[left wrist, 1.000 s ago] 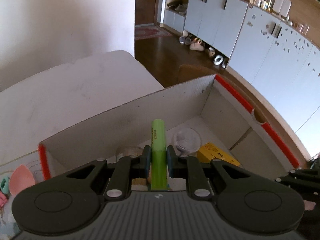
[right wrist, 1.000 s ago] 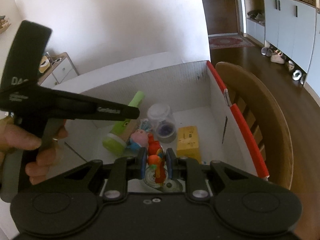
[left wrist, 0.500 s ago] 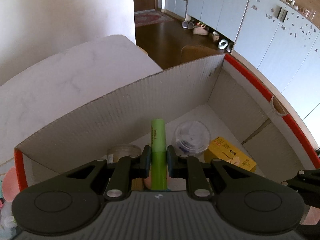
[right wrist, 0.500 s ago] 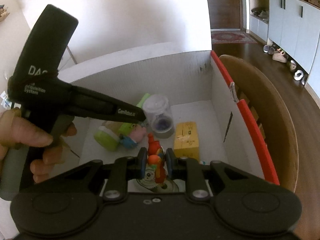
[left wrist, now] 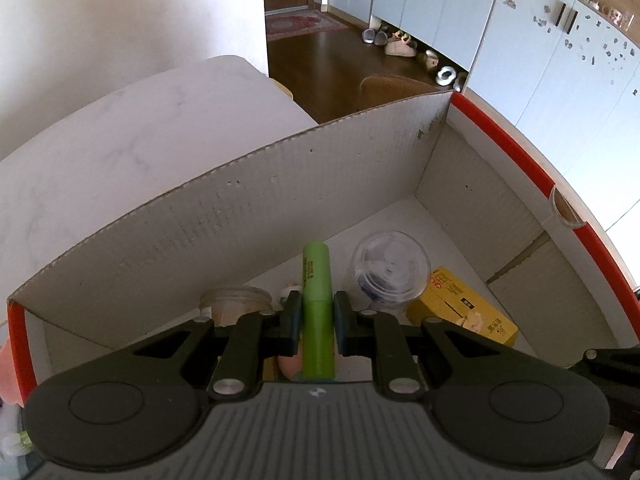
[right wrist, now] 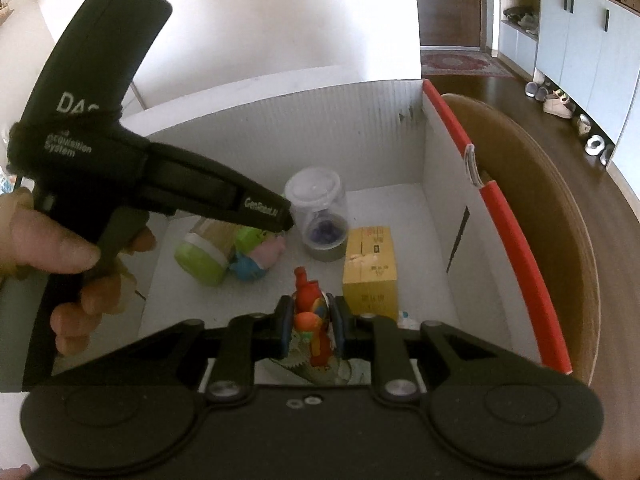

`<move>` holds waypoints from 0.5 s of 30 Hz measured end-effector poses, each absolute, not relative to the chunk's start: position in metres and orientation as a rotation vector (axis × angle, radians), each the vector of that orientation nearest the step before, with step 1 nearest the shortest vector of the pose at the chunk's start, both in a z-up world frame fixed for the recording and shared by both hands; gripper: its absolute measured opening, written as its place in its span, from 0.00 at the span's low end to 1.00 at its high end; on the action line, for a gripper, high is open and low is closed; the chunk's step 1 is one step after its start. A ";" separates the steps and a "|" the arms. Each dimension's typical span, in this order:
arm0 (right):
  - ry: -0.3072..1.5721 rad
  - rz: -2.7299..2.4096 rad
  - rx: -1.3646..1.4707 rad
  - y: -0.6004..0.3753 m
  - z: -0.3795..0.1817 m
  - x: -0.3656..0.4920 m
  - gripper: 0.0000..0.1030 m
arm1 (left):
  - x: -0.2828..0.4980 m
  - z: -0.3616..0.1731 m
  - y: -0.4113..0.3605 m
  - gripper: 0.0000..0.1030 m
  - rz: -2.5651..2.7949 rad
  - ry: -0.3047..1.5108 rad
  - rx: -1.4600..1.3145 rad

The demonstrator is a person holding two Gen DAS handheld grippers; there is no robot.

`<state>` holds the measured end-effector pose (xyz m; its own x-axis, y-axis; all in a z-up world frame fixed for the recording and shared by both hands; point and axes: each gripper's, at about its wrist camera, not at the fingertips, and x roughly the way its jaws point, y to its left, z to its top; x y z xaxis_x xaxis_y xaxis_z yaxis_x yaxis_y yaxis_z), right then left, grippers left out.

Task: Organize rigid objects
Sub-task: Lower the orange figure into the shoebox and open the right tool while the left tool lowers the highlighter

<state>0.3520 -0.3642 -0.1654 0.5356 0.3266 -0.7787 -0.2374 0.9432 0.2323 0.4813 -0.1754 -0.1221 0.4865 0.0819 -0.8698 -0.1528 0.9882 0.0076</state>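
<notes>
My left gripper (left wrist: 316,322) is shut on a green highlighter pen (left wrist: 317,304) and holds it over the open cardboard box (left wrist: 248,200). My right gripper (right wrist: 310,326) is shut on a red and orange toy figure (right wrist: 308,300) over the same box (right wrist: 444,184). The left gripper also shows in the right wrist view (right wrist: 280,216), reaching into the box from the left. Inside lie a clear lidded jar (right wrist: 320,212), a yellow carton (right wrist: 370,268), a green-lidded jar (right wrist: 204,256) and a pink toy (right wrist: 260,256).
The box has red-taped edges (right wrist: 508,240) and stands on a white table (left wrist: 120,128). A wooden chair back (right wrist: 560,220) rises right of the box. A pink item (left wrist: 8,372) lies left of the box. Cabinets and shoes line the far floor.
My left gripper has moved forward and down over the box with the highlighter. My right gripper has come closer over the box with the toy figure.
</notes>
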 end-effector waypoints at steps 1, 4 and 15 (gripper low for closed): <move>0.950 0.337 0.099 -0.364 -0.166 0.352 0.19 | 0.482 -0.122 -0.175 0.16 0.146 1.056 -0.076; 0.953 0.341 0.099 -0.363 -0.165 0.353 0.21 | 0.482 -0.124 -0.175 0.16 0.144 1.066 -0.076; 0.939 0.347 0.101 -0.367 -0.159 0.346 0.27 | 0.473 -0.118 -0.174 0.16 0.132 1.054 -0.116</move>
<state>0.3457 -0.3667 -0.1593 0.5398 0.3348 -0.7724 -0.2476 0.9401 0.2344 0.4727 -0.1739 -0.1177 0.4872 0.0530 -0.8717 -0.1642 0.9859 -0.0318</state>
